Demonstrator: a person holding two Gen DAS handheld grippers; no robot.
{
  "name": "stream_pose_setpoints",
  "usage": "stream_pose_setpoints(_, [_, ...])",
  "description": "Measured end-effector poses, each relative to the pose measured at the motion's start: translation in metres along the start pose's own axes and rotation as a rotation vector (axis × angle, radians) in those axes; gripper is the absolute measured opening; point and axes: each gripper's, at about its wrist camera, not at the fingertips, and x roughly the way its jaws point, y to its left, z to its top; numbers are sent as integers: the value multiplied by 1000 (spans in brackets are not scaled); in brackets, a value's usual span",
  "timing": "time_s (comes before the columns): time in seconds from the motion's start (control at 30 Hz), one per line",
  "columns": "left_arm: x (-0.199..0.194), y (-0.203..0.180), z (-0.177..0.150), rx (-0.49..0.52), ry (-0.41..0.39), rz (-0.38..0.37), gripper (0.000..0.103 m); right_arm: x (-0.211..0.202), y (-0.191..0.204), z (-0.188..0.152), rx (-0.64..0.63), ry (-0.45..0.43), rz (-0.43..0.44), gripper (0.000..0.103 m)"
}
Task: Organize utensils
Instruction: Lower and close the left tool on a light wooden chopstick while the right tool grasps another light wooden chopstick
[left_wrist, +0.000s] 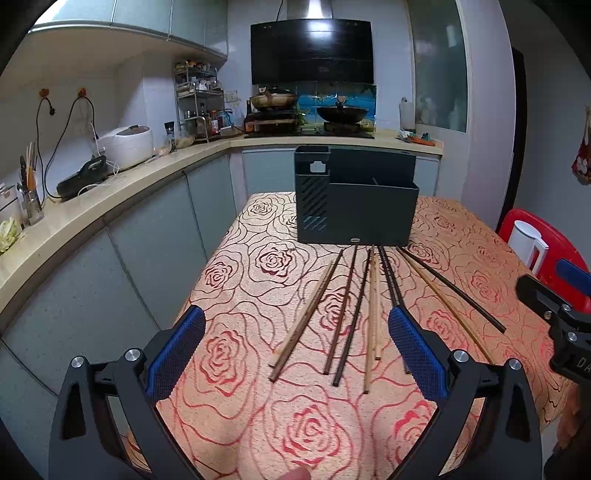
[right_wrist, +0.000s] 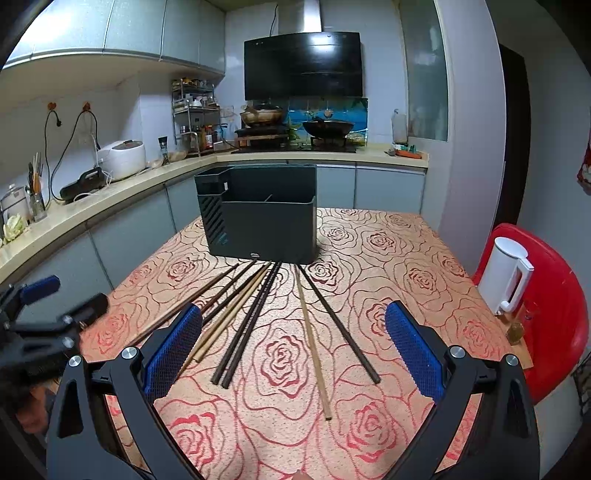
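Rose-patterned tablecloth (right_wrist: 369, 258) bearing dark utensil holder (right_wrist: 266, 221) at twelve o'clock, its small front badge unreadable. Chopsticks (right_wrist: 251, 317) fanned below it. Left gripper (left_wrist: 295, 350) and right gripper (right_wrist: 293, 347) both spread apart, empty.

chopsticks (right_wrist: 258, 317) fanned before dark holder (right_wrist: 258, 218)

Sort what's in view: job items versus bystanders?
Job: chopsticks fanned on the table; dark holder behind them; left hand-held gripper and right hand-held gripper, both open.
Bystanders: white kettle, red chair, rice cooker, woks.
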Motion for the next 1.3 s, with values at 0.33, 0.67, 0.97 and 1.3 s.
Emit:
stream_pose_setpoints(0.33, [29,71,13,-58,87,-70,96,19,-39,-11,-12,56,-8,96])
stream_pose_setpoints(0.67, [71,67,-26,72,203,-53,96,31,-59,-29,2,102,-11,96])
stream_pose_setpoints(0.97, [94,54,-43,210,267,28,95,37,-61,-32,17,118,4,96])
stream_pose_setpoints(1.3, [89,61,-40,187,235,12,95,39,-63,-36,25,124,-1,96])
